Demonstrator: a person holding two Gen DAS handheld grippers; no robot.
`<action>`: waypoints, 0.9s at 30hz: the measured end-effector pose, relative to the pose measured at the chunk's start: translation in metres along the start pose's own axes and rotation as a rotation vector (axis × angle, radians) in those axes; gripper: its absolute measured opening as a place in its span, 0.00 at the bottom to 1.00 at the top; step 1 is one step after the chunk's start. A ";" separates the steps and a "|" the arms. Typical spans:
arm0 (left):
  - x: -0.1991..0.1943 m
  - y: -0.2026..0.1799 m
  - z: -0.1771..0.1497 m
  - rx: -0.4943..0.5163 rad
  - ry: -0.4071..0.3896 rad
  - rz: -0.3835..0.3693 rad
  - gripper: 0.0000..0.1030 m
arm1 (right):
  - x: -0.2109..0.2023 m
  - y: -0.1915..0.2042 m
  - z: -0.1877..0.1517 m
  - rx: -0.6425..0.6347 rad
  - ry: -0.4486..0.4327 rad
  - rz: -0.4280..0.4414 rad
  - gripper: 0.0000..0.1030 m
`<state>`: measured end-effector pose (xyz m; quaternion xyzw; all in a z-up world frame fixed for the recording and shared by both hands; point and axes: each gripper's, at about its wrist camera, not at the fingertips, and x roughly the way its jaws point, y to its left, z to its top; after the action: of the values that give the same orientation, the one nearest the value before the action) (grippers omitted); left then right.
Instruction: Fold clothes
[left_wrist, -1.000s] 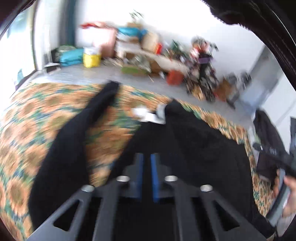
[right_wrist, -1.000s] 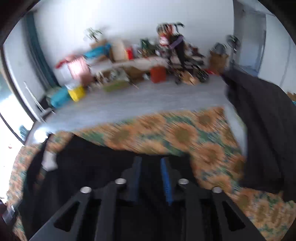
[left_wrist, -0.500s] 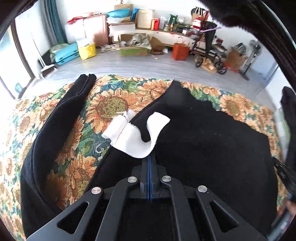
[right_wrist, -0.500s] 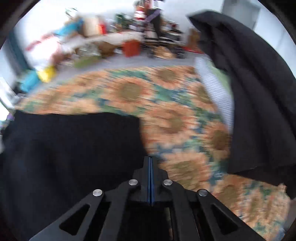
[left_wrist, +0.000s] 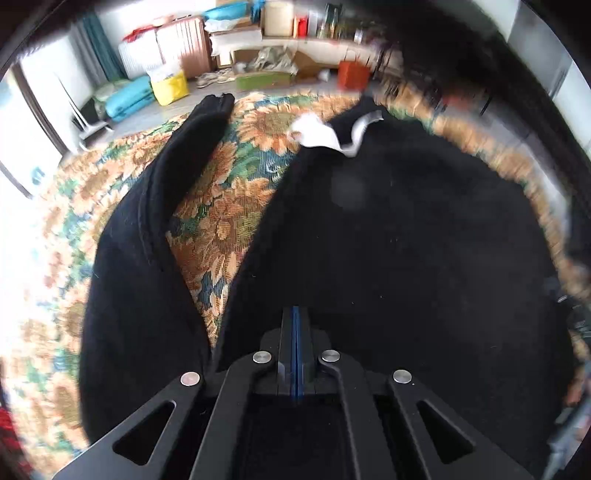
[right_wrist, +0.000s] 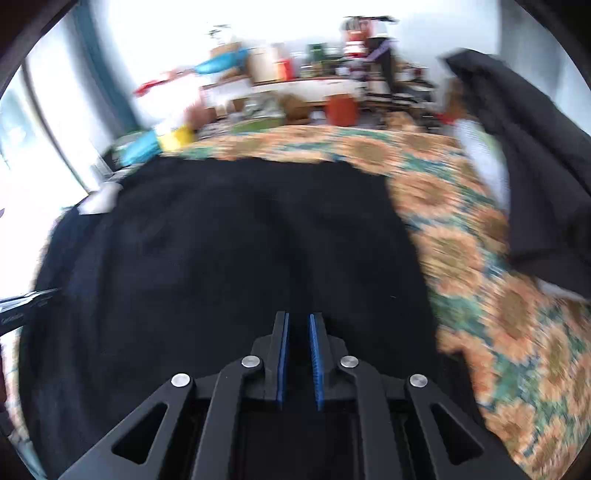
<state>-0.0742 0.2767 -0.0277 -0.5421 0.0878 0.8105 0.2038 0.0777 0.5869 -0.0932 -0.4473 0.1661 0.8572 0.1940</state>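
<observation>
The sunflower blanket (left_wrist: 229, 177) is carrying the black garment (left_wrist: 399, 236), which is lying flat and stretching away from both tongs. Its sleeve (left_wrist: 155, 206) is running long beside the body, nearer the left tongs (left_wrist: 295, 321), clenched on the hem. The right tongs (right_wrist: 297, 328) are slightly parted, gripping nothing.

Far shelf clutter (right_wrist: 295, 66) motion-blurred.
</observation>
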 end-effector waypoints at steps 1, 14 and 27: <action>-0.004 0.006 0.000 -0.023 -0.003 0.061 0.01 | -0.002 -0.011 -0.002 0.056 -0.007 0.004 0.00; -0.040 0.013 -0.084 -0.031 -0.009 0.006 0.02 | -0.071 0.016 -0.110 0.050 -0.008 0.059 0.19; -0.083 0.001 -0.180 -0.068 -0.046 0.078 0.03 | -0.132 -0.006 -0.199 0.135 -0.044 0.117 0.15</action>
<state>0.1045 0.1914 -0.0233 -0.5260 0.0763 0.8326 0.1555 0.2893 0.4767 -0.0925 -0.4039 0.2453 0.8634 0.1767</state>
